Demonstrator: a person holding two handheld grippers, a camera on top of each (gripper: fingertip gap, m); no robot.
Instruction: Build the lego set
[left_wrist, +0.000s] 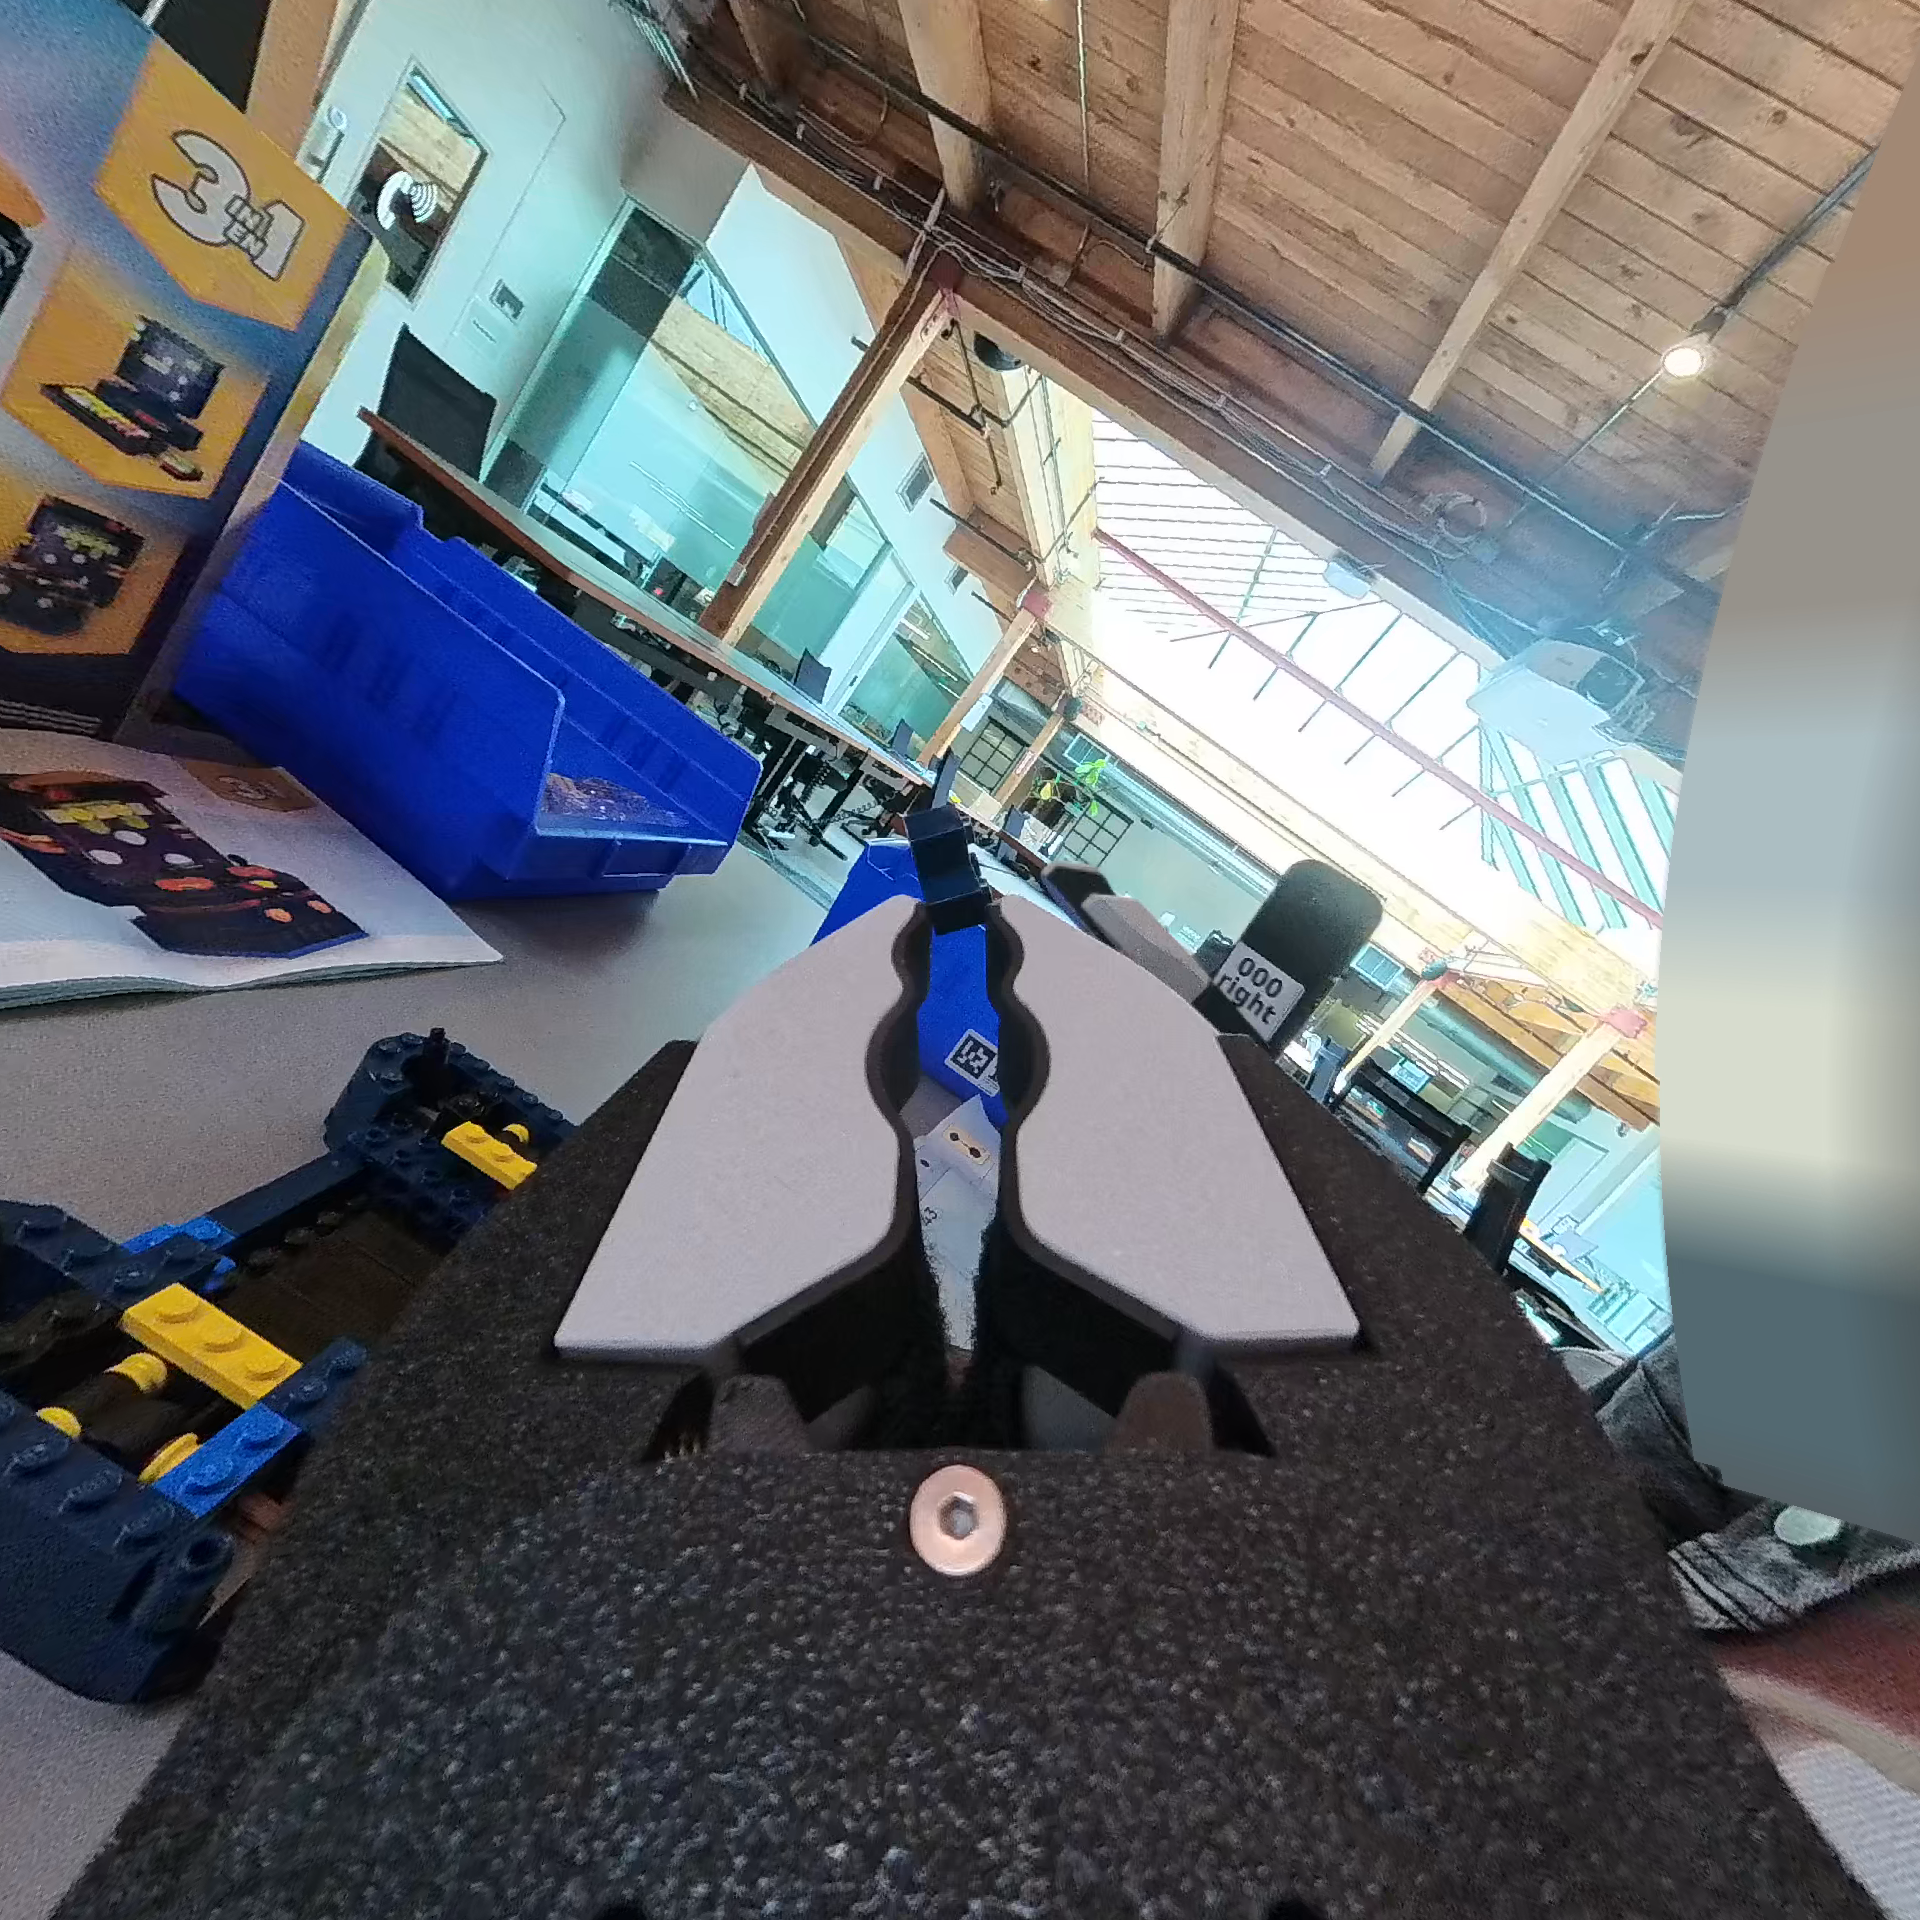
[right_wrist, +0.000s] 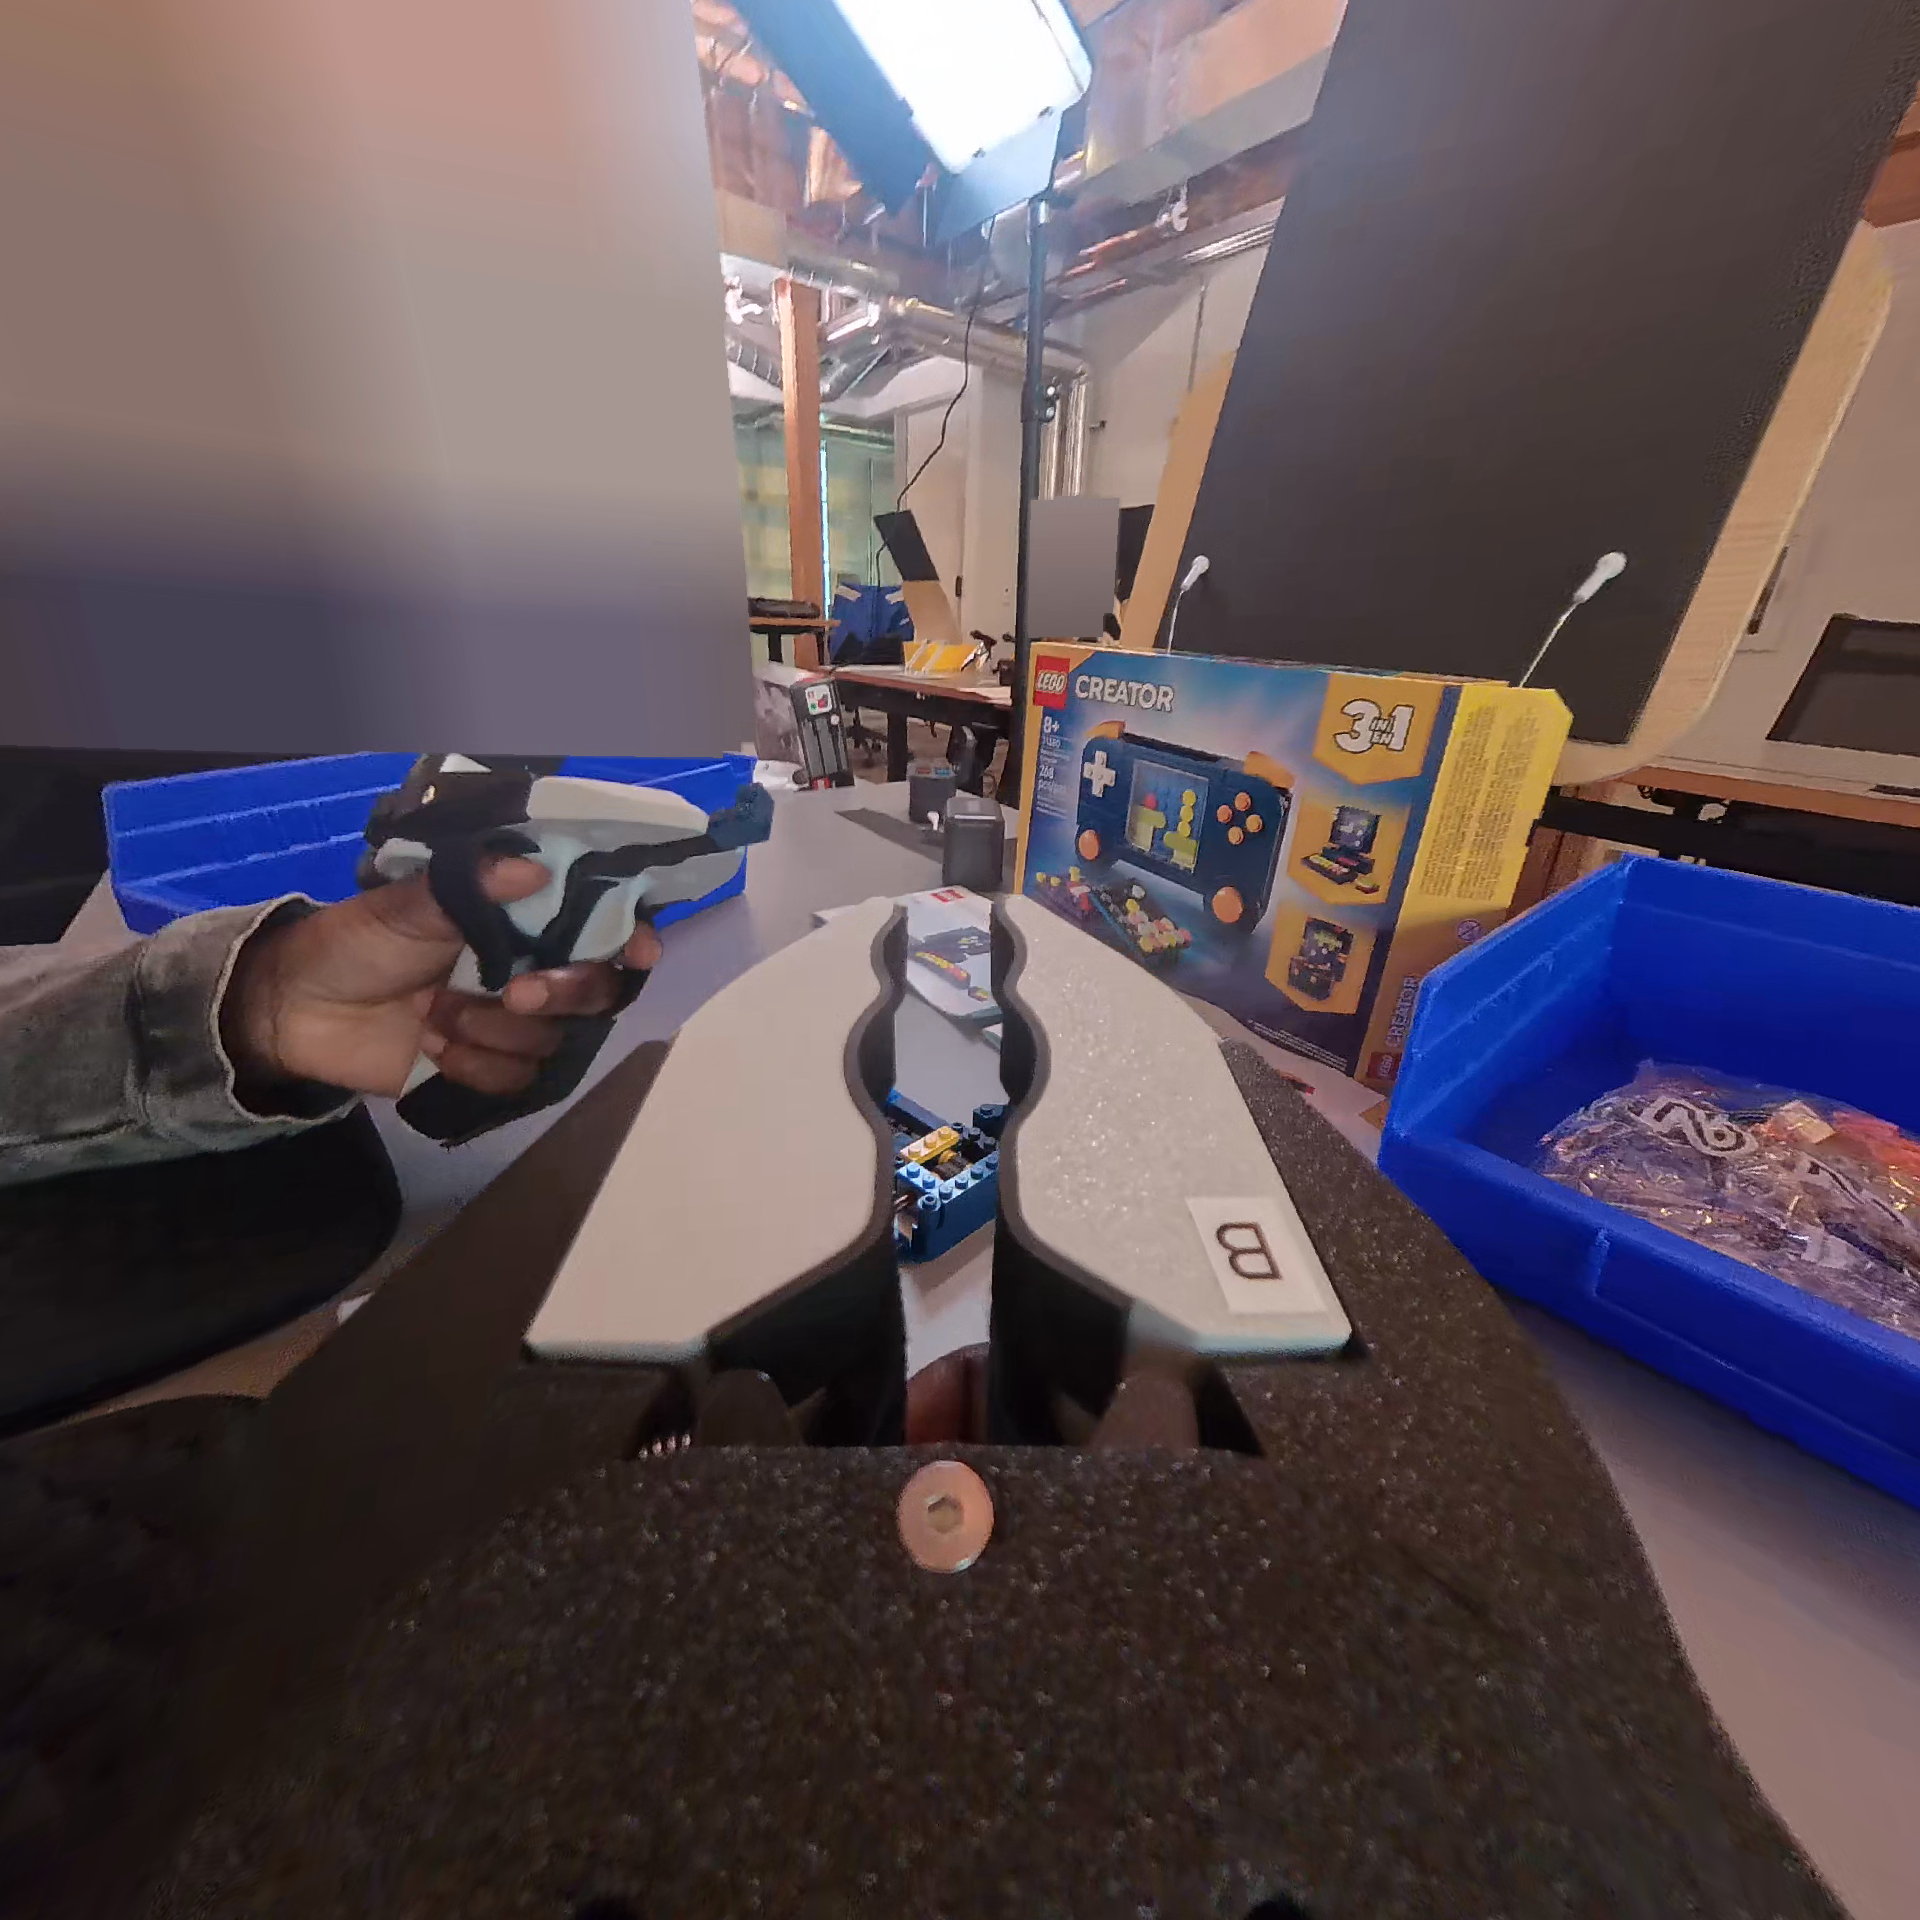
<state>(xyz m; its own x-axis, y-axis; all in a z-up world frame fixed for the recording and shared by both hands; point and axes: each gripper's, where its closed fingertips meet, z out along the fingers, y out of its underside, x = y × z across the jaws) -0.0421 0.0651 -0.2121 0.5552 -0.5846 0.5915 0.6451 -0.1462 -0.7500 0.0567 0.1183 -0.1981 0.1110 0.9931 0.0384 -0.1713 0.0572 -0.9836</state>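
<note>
Fingers (left_wrist: 821, 1091) of the left gripper (left_wrist: 954, 914) are clenching a small dark blue brick piece (left_wrist: 943, 868) at their very tips, raised well above the tabletop (left_wrist: 582, 997); in the right wrist view the same piece is jutting from that gripper's tip while a hand (right_wrist: 343, 997) is squeezing its handle. Fingers (right_wrist: 1122, 1091) of the right gripper (right_wrist: 943, 914) are standing slightly apart with nothing between them, hovering over the tabletop.

Going by size, the grey tabletop is carrying everything. At its far side a toy building-set box (right_wrist: 1288, 862) is standing upright, printed in blue and yellow. A blue bin (right_wrist: 1662, 1039) is sitting to the right of the right gripper, holding clear bags of pieces (right_wrist: 1745, 1153). Another blue bin (right_wrist: 208, 831) is lying behind the left gripper. An open instruction booklet (left_wrist: 208, 894) is lying flat in front of the box. A partly built model (left_wrist: 156, 1382) in dark blue, blue and yellow bricks is resting on the tabletop just beside the left gripper, below the right gripper's fingers. A small dark grey cube (right_wrist: 972, 852) is standing near the box's left end.
</note>
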